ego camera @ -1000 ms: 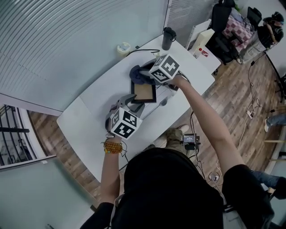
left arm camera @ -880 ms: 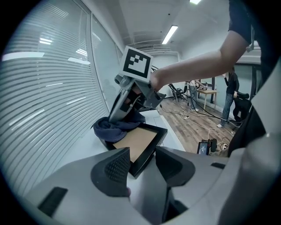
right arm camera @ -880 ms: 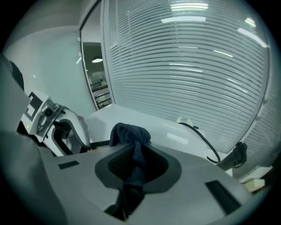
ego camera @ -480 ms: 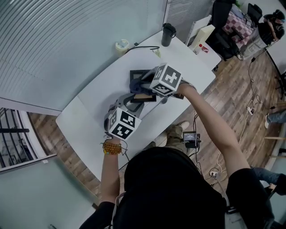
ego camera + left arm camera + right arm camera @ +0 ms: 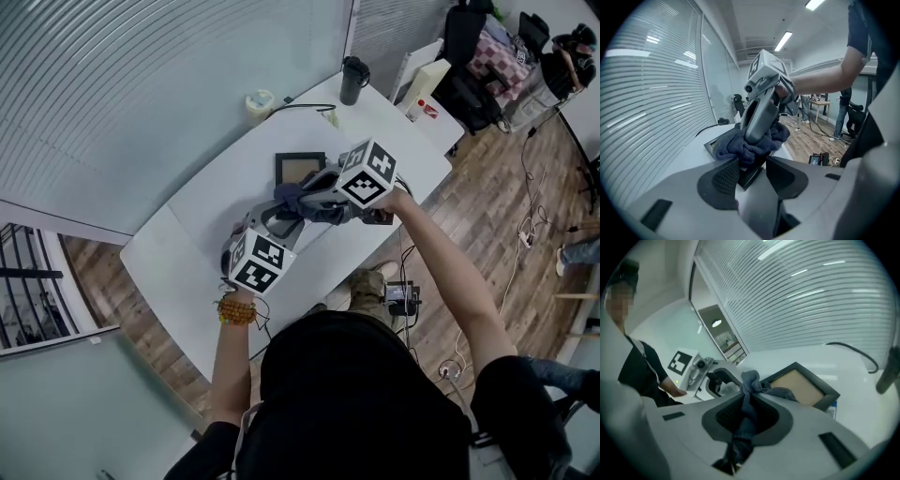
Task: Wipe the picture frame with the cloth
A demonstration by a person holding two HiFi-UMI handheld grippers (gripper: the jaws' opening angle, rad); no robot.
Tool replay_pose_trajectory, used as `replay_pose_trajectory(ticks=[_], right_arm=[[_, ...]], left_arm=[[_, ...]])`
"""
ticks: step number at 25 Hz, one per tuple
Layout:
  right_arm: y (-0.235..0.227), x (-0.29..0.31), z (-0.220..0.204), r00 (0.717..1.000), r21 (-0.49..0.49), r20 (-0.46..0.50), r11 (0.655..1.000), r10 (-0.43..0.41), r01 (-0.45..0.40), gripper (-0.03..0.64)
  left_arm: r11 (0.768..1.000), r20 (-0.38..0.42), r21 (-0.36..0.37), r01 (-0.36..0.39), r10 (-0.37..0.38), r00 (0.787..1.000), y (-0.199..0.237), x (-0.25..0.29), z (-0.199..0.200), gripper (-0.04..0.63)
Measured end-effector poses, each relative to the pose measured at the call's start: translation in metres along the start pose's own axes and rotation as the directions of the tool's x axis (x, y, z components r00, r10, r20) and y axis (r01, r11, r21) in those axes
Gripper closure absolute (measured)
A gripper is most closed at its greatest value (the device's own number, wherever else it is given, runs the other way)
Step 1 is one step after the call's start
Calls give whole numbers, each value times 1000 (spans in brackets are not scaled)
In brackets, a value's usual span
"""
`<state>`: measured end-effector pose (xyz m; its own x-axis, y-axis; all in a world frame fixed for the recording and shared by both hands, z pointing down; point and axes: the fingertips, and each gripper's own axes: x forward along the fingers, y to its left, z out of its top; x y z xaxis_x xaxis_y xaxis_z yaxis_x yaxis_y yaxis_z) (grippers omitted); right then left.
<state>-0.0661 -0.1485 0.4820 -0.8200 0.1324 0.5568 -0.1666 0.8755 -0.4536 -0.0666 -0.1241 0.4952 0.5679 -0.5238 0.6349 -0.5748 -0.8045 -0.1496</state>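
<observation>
1. Head view shows a white bench (image 5: 187, 244) slanting across under the person. The left gripper (image 5: 751, 165) reaches in from the bench's near-left side with its marker cube on top.
2. The left gripper's jaws stand partly apart and are clamped on the near corner of the picture frame (image 5: 300, 169). The frame's dark edge fills the gap between the pads.
3. A small pale round container (image 5: 259, 101) sits by the bench's far edge, well apart from the frame. A dark cable (image 5: 305, 106) runs just beside it.
4. The picture frame lies flat in the middle of the bench, its dark border around a tan panel that faces up.
5. A dark blue cloth (image 5: 305, 199) is bunched over the frame's near side and touches it.
6. The right gripper (image 5: 750, 401) has its jaws pressed almost together, pinching a fold of the cloth. The fold trails back between the pads, and the rest drapes forward onto the frame.
7. A black cup (image 5: 353, 80) stands upright near the bench's far right corner, away from the frame.
</observation>
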Motion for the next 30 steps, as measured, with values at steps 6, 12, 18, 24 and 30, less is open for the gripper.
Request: replay_pose_trajectory(ticks=[6,12,18,24,30], right_arm=[[-17,-27,37,975,122,219,990,41,-69,586],[-73,-19,77,933,-87,174,939,-313,332,584],[-95,12,63,881,-298,38,836,-472,461,586],[-76,20,48,896,-327,-36,853,-442,408,591],[-59,23,35,922,-261,-72,900,-380,350,591]], left_arm=[[999,13,40,6,-7,1000,-3,-16,-6,443],[998,-11,50,-37,38,999,4,-14,-8,498],[998,-15,30,-52,52,999,5,-12,-8,501],[998,-14,11,-68,68,998,7,-11,-10,495],[998,-9,-6,-62,62,998,7,-11,-10,494]])
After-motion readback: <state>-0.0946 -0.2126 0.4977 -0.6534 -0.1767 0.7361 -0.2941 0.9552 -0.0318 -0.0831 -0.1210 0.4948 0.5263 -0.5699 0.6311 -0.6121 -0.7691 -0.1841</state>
